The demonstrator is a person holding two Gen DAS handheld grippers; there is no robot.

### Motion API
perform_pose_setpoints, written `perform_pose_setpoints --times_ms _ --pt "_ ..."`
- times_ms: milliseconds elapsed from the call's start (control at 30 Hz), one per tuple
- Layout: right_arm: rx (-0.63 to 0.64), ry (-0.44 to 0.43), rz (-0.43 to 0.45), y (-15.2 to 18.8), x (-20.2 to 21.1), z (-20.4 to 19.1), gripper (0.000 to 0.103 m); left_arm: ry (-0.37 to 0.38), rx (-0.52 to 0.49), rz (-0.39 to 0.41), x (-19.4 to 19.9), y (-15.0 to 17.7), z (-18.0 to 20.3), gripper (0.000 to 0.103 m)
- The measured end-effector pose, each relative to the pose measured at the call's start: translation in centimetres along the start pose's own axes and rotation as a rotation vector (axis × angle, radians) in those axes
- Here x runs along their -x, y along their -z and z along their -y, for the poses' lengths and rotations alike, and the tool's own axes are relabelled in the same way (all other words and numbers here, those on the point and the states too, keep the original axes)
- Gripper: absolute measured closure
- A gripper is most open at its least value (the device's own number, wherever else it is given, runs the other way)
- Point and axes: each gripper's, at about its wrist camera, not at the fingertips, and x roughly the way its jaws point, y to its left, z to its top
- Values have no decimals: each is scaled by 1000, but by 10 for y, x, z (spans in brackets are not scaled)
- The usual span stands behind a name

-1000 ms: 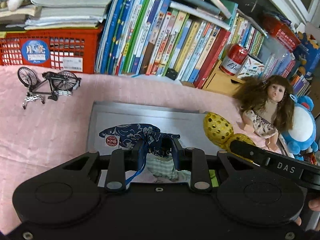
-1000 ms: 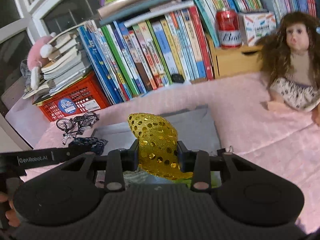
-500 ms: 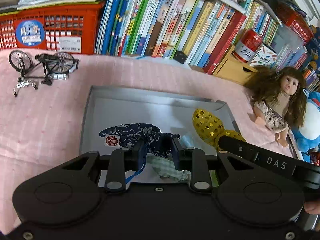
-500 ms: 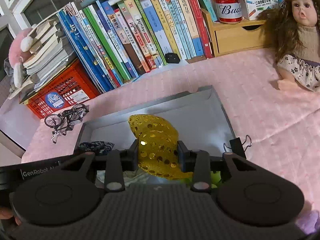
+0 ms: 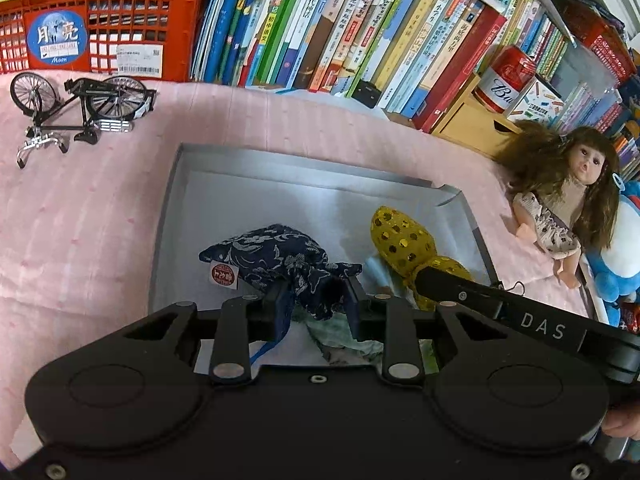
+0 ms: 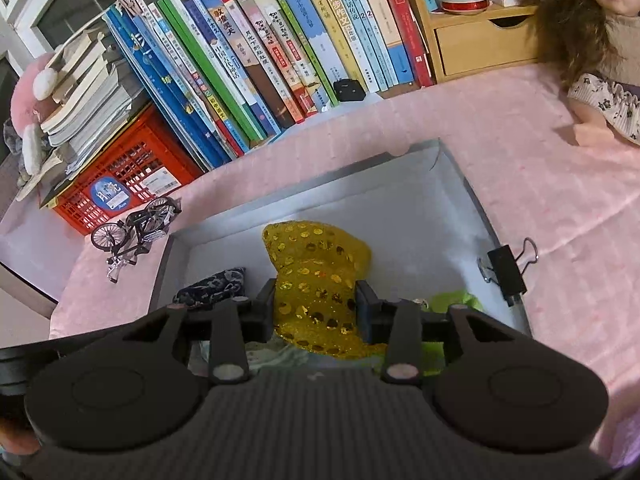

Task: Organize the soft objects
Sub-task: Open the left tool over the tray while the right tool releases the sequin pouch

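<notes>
A grey tray (image 5: pixel 312 168) (image 6: pixel 476 200) lies on the pink cloth. My left gripper (image 5: pixel 316 300) is shut on the neck of a dark blue patterned pouch (image 5: pixel 264 256), held low over the tray's left half. My right gripper (image 6: pixel 316 308) is shut on a gold sequin piece (image 6: pixel 316 264), held over the tray's middle; the piece also shows in the left wrist view (image 5: pixel 400 240). The pouch shows at the left in the right wrist view (image 6: pixel 212 286). A pale green cloth (image 5: pixel 344 340) and a lime green piece (image 6: pixel 456 300) lie in the tray below the grippers.
A model bicycle (image 5: pixel 80 108) stands left of the tray. A red crate (image 5: pixel 100 28) and a row of books (image 5: pixel 340 32) line the back. A doll (image 5: pixel 568 196) and blue plush (image 5: pixel 624 264) lie to the right. A black binder clip (image 6: pixel 506 272) sits at the tray's right edge.
Both grippers have moved forward and down over the tray, still holding the pouch and the gold sequin piece. The tray now fills more of both views.
</notes>
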Motion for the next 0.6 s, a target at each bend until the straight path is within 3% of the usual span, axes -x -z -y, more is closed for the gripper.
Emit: perform_pose_setpoints --times_ms 100,200,600 --pt "-2 -6 6 1 0 1 45 -4 10 -2 1 0 -2 72" --pt "15 -13 21 3 3 0 36 -6 2 10 6 1 -2 63" --pt "75 -57 123 8 40 1 19 -29 -100 139 59 12 9 31"
